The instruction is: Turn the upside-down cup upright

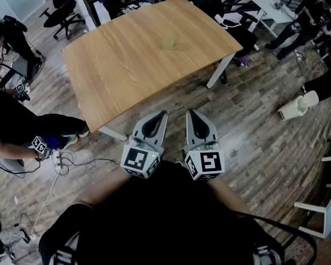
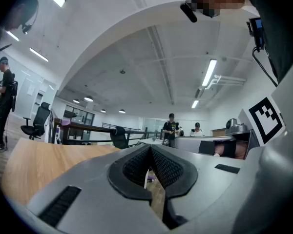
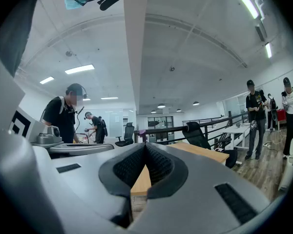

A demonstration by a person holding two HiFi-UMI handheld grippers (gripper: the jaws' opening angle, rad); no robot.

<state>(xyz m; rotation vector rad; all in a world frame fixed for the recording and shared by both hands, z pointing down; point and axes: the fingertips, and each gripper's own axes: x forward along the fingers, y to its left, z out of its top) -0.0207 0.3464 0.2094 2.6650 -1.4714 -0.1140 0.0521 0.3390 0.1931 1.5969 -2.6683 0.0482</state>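
The cup [image 1: 170,42] stands near the middle of the wooden table [image 1: 116,76], small, pale, nearly the wood's colour, too blurred to read its orientation. Your left gripper [image 1: 161,117] and right gripper [image 1: 193,116] are both closed and empty, well apart from it.

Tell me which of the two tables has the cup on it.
The big wooden table in the middle of the head view: the pale cup sits near its middle. The other, a small white table, stands off to the far right.
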